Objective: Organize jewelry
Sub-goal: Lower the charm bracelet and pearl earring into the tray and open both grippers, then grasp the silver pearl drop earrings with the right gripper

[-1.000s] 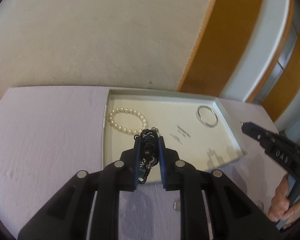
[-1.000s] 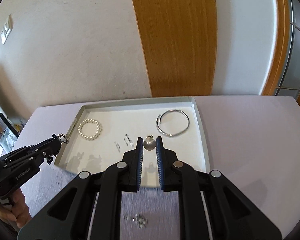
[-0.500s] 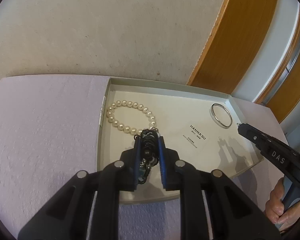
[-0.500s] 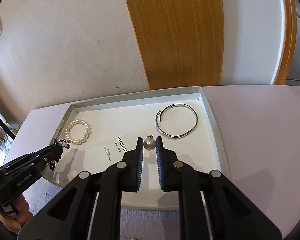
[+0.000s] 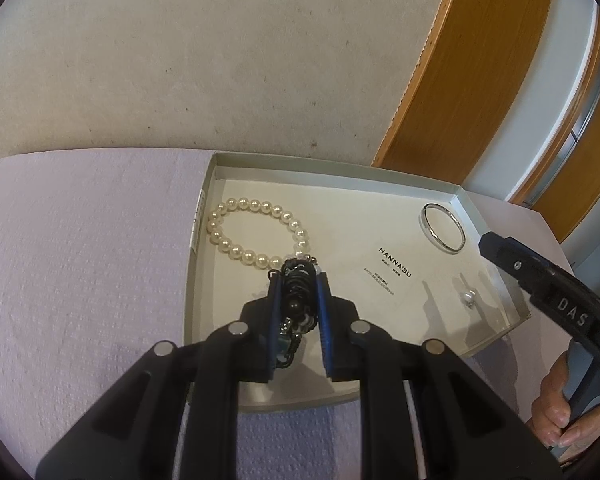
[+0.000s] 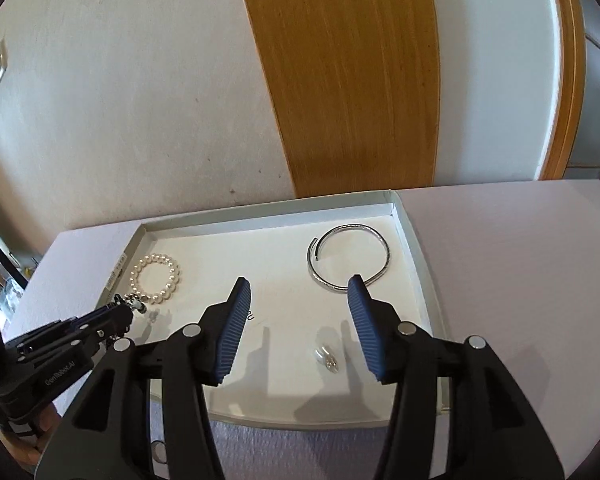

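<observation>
Now, left gripper (image 5: 298, 284): clamped on a dark beaded bracelet (image 5: 296, 300), just near of the pearl bracelet (image 5: 256, 236).
Right gripper (image 6: 298, 312): jaws just opened, nothing gripped; pearl pendant (image 6: 328, 358) lies below between them.
Tray (image 6: 420, 248): white, on the lilac table (image 6: 520, 280).
Silver bangle (image 6: 348, 258): far right in tray.

Both wrist views: close, angled down, sharing tray (image 5: 496, 336) (image 6: 420, 248).
</observation>
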A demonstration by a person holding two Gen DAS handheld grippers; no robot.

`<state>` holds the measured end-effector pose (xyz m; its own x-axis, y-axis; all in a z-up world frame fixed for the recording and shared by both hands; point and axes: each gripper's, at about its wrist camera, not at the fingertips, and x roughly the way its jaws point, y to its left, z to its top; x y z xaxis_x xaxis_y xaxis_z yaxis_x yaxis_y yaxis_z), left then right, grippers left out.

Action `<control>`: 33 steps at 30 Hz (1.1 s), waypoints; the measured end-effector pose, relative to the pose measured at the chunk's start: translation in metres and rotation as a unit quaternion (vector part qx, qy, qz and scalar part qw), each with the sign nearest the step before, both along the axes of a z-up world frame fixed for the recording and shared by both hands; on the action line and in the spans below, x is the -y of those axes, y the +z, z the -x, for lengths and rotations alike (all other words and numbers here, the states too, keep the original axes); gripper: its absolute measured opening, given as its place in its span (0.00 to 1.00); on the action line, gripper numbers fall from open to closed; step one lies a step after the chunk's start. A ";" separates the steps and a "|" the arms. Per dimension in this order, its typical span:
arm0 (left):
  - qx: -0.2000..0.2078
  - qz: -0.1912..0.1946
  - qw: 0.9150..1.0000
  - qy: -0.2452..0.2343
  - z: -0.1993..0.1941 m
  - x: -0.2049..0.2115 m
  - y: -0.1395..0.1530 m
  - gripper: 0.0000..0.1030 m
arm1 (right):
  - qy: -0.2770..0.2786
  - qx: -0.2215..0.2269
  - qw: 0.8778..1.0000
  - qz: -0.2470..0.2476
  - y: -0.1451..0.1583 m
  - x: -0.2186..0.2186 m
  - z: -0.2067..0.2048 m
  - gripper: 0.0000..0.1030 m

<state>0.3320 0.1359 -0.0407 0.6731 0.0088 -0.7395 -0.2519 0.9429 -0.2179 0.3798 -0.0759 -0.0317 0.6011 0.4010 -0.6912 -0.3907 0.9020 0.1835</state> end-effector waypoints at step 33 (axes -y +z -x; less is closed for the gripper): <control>0.011 -0.019 1.000 0.015 0.125 0.009 0.028 0.51 | 0.065 -0.033 0.994 0.083 -0.026 0.021 0.112 0.51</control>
<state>0.2074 0.1265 -0.0131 0.6877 0.0560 -0.7239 -0.2751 0.9428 -0.1884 0.2679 -0.0969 -0.0576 0.5023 0.3495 -0.7909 -0.4978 0.8648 0.0660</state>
